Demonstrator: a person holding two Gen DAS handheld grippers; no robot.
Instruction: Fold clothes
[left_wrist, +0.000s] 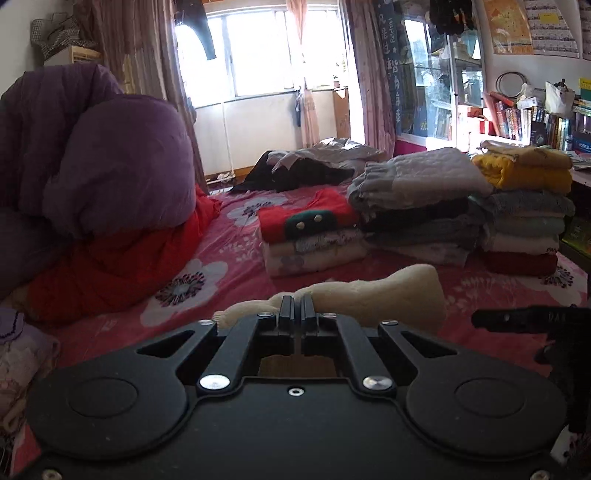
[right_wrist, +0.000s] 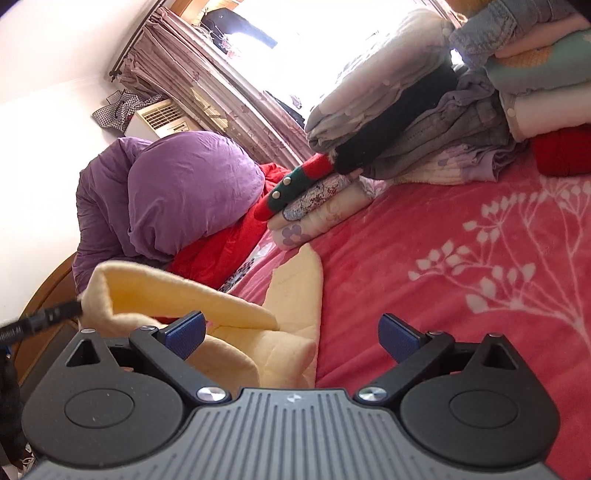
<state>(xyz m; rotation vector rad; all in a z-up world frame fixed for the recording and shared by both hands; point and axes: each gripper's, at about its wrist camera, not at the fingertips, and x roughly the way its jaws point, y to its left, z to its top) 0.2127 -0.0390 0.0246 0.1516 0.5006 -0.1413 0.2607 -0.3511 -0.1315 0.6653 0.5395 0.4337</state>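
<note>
A cream fleece garment lies on the pink floral bedsheet. My left gripper is shut on its near edge, lifting a fold. In the right wrist view the same cream garment lies partly folded below my right gripper, which is open with its blue pads wide apart; the left pad is over the fleece, the right one over bare sheet. The left gripper's fingers show at the left edge, pinching the raised fold. The right gripper's finger pokes in from the right in the left wrist view.
Stacks of folded clothes stand along the far right of the bed, with a red and green sweater on a lower pile. A purple duvet over a red blanket fills the left. Unfolded dark clothes lie at the far end.
</note>
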